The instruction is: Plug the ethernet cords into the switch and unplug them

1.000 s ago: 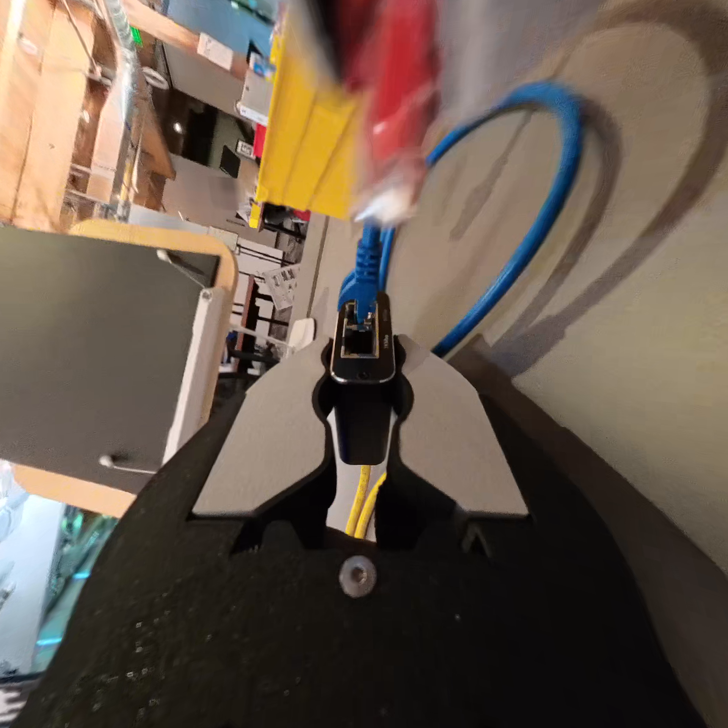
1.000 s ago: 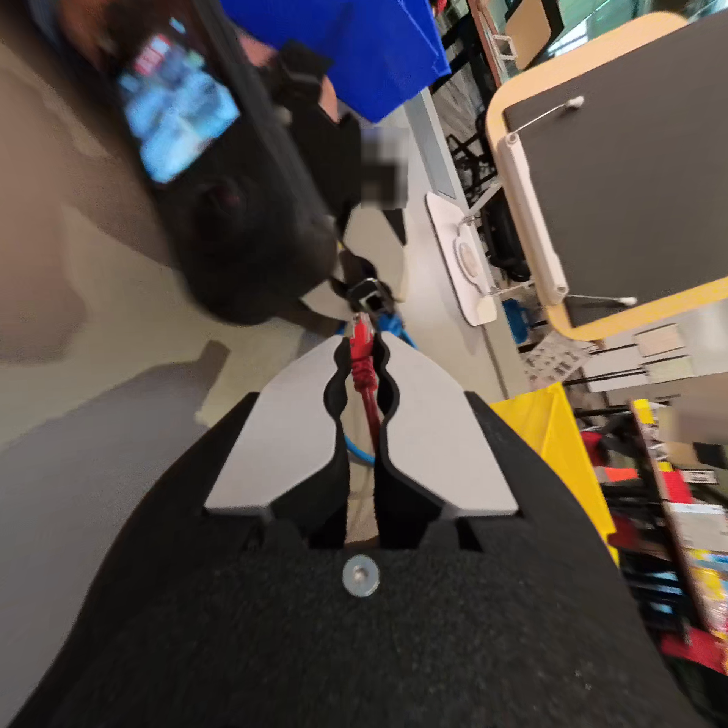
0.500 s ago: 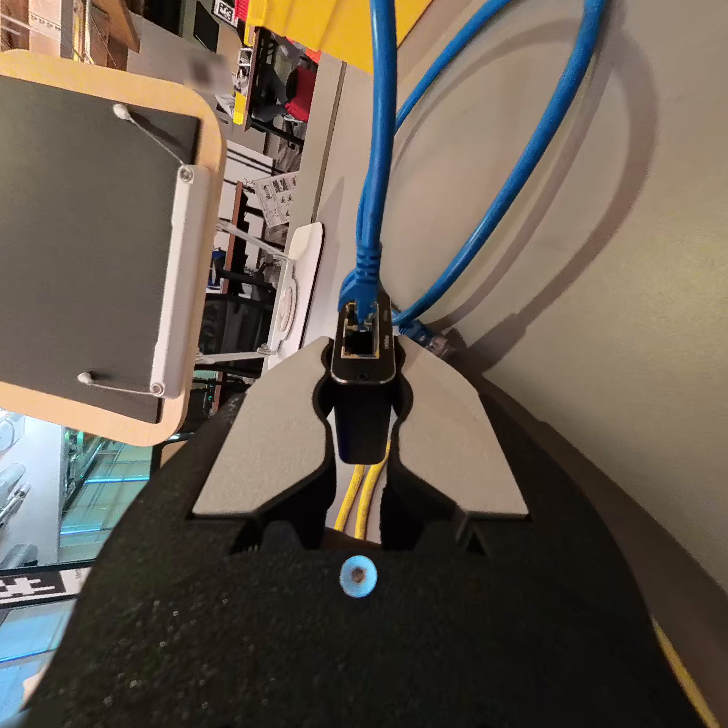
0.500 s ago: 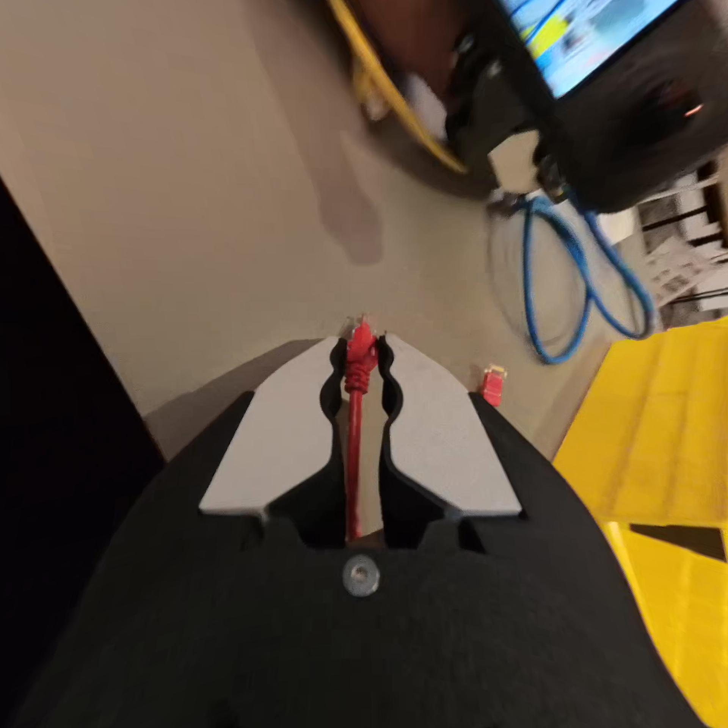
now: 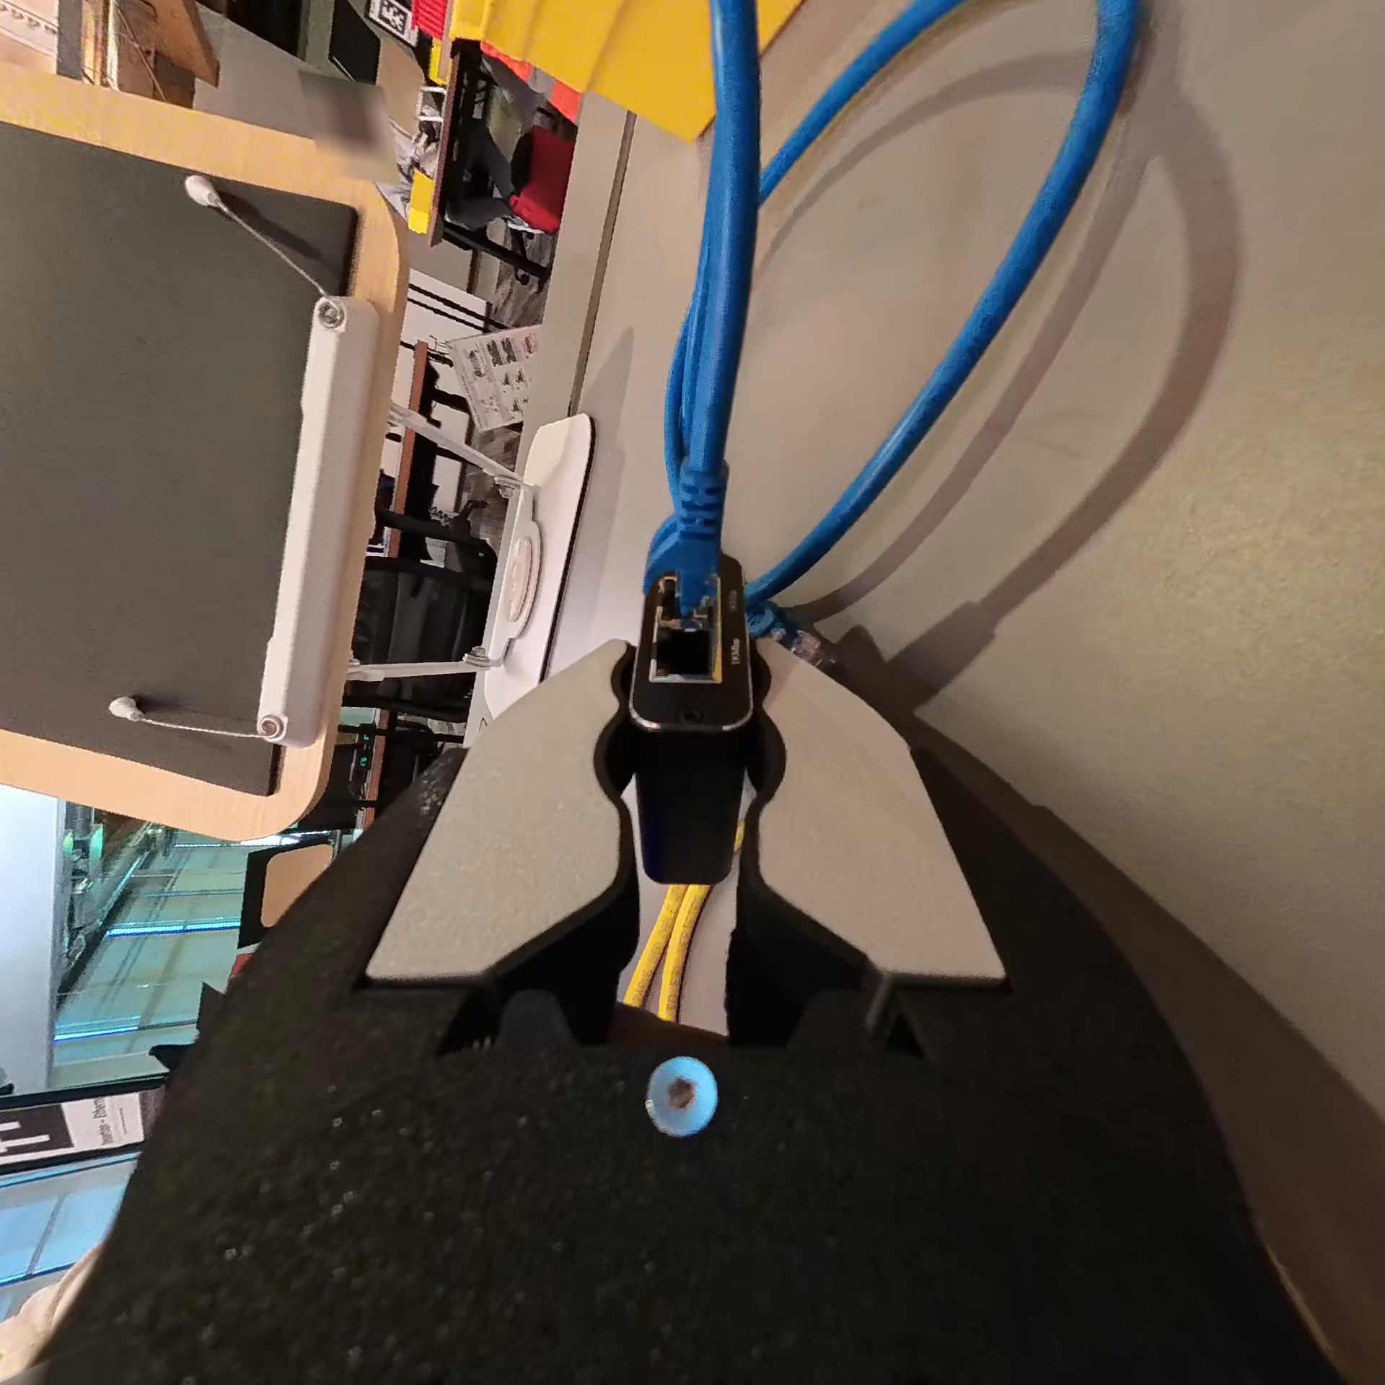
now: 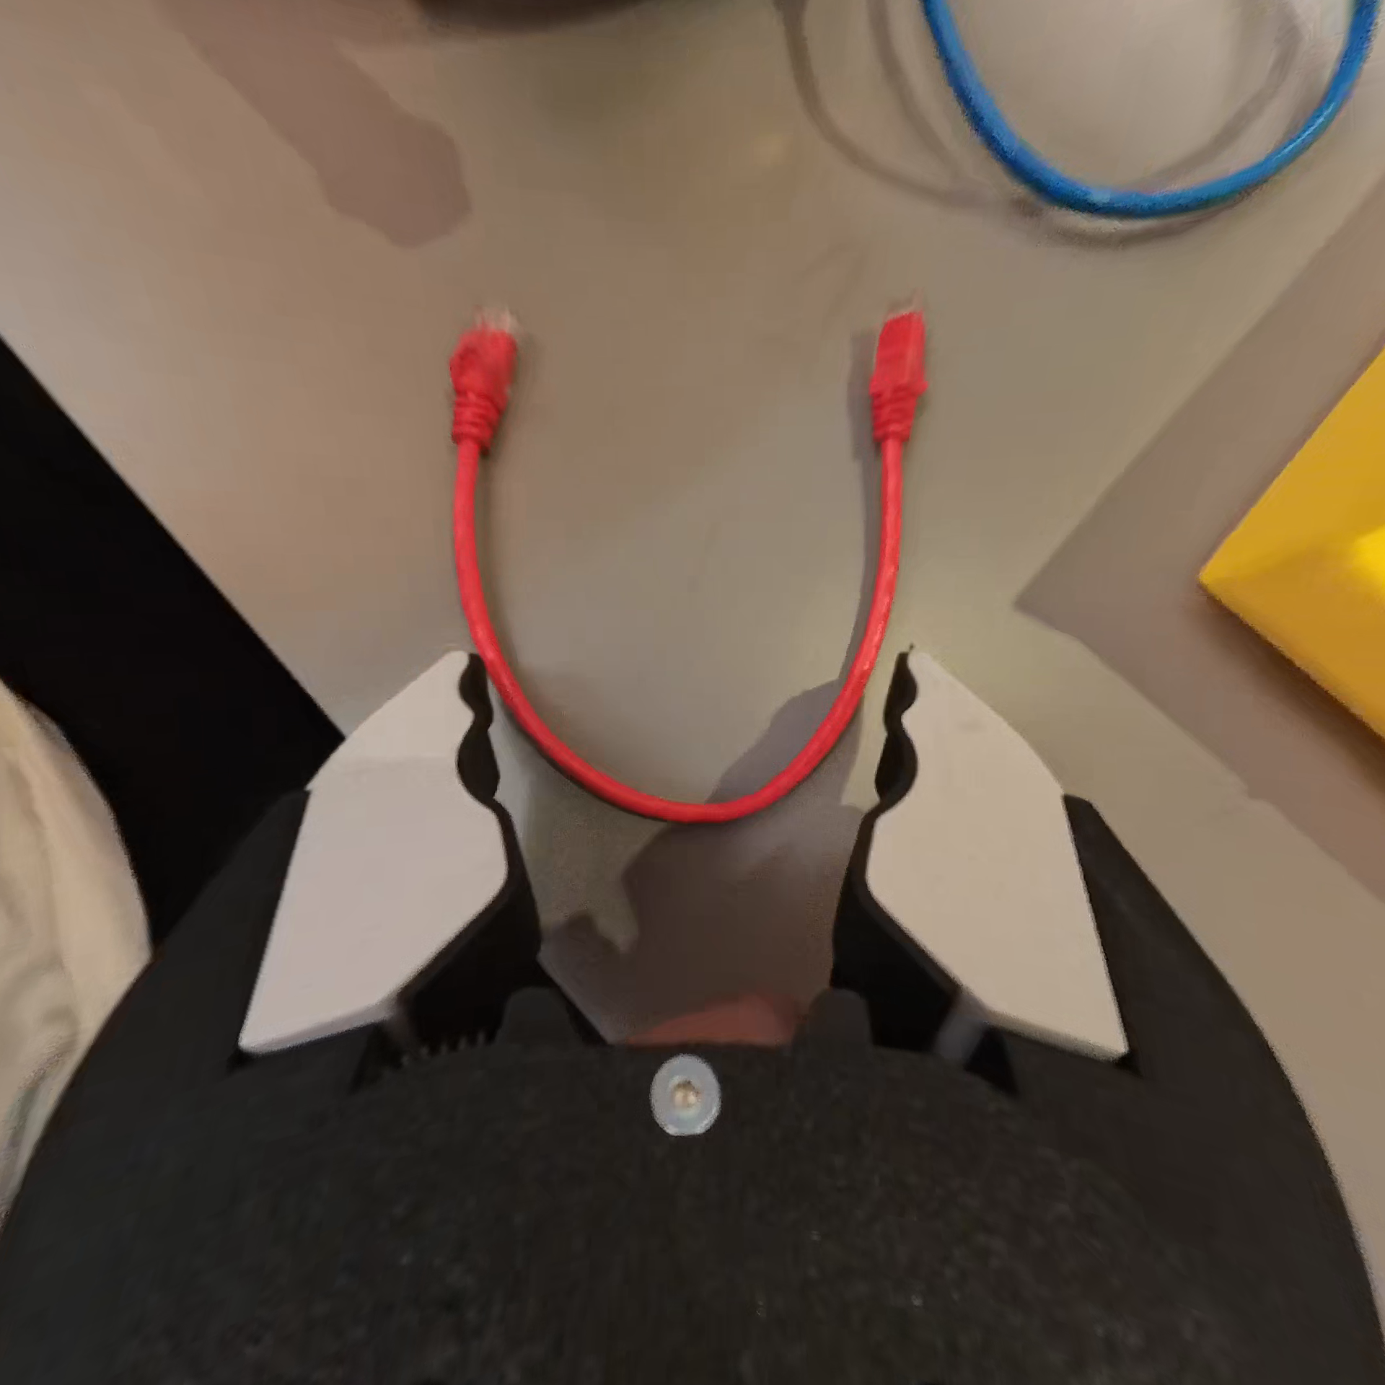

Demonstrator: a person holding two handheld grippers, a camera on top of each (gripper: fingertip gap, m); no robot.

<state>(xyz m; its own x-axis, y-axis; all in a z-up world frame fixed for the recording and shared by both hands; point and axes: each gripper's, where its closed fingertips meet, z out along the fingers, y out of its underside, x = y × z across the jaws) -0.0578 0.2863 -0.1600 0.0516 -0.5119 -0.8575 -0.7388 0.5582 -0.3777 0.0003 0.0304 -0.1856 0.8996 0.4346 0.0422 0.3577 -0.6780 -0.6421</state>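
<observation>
Glossy black switch [image 5: 689,719] clamped in left hand-held gripper [image 5: 689,738]; right hand-held gripper [image 6: 688,693] spread over U-shaped red cord [image 6: 674,652].

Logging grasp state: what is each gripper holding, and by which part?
Left gripper is shut on the black switch, clamped across the sides of its body just behind the port face. Right gripper is open, holding nothing; the red ethernet cord lies on the table.
</observation>
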